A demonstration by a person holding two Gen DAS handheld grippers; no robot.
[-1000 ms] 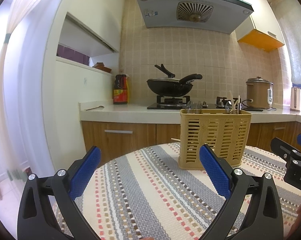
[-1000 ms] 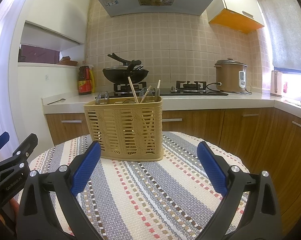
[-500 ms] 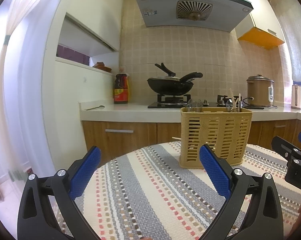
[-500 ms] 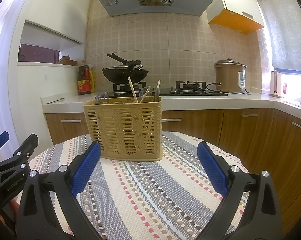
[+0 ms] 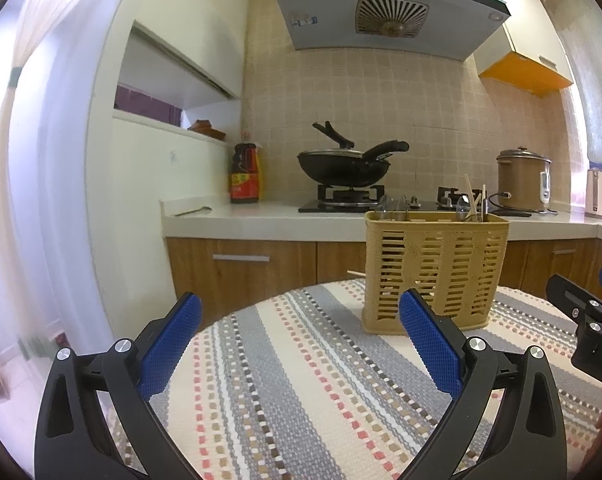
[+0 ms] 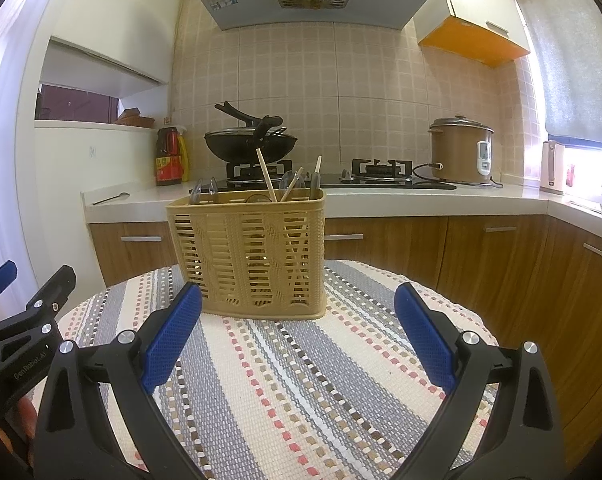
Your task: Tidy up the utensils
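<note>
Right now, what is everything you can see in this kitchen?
slotted plastic utensil basket: one, tan, on the table
wooden chopsticks: several, pale, standing in the basket
striped woven tablecloth: one, grey, cream and red, over the round table
black wok: one, on the gas stove
rice cooker: one, brown, on the counter
sauce bottle: one, dark with red label, counter's left end
left gripper: blue pads, open
right gripper: blue pads, open
</note>
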